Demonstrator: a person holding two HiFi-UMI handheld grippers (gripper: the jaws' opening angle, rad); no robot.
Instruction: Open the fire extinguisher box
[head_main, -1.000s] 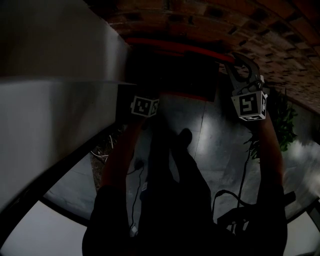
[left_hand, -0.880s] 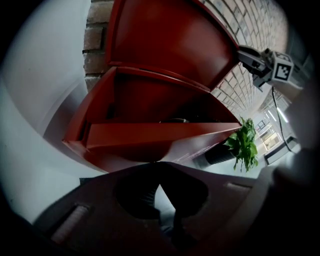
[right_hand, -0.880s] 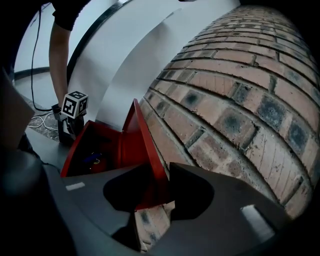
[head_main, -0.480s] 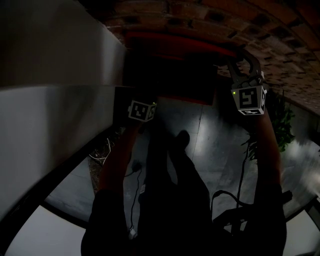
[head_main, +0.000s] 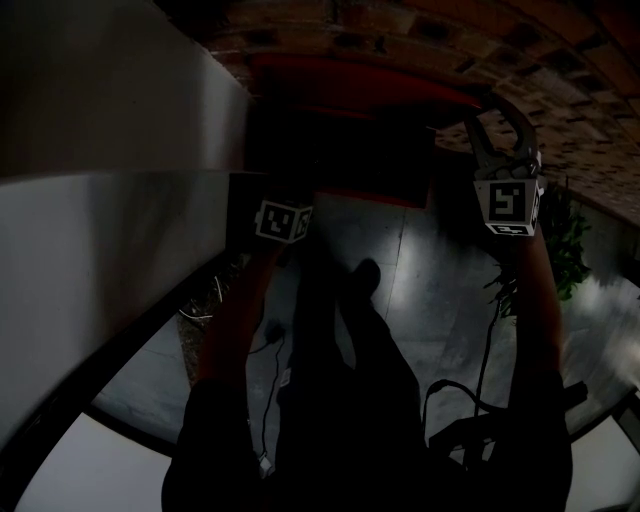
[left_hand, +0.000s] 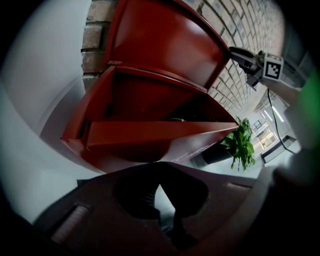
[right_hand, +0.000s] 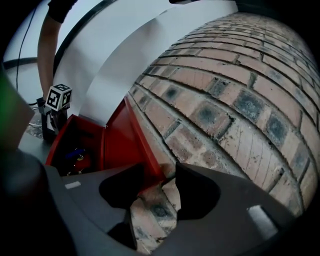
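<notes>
The red fire extinguisher box (left_hand: 150, 135) stands on the floor against a brick wall, its lid (left_hand: 165, 45) swung up and back. Dark contents show inside the box (right_hand: 75, 145). My right gripper (right_hand: 169, 175) is at the raised lid's (right_hand: 125, 135) right corner; its jaws are opening, with the lid's edge between them and the pads off it. In the head view it (head_main: 497, 118) sits at the lid's (head_main: 360, 85) right end. My left gripper (left_hand: 159, 165) hangs before the box's front, fingertips together, holding nothing. The right gripper view shows the left gripper (right_hand: 50, 120) by the box's left side.
The brick wall (head_main: 560, 90) runs behind the box. A pale wall panel (head_main: 100, 200) stands to the left. A potted plant (head_main: 560, 240) grows at the right of the box. Cables (head_main: 270, 330) trail on the glossy floor by the person's legs.
My right gripper has shifted slightly right and its jaws have spread wider at the lid's corner. The left gripper has sunk a little.
</notes>
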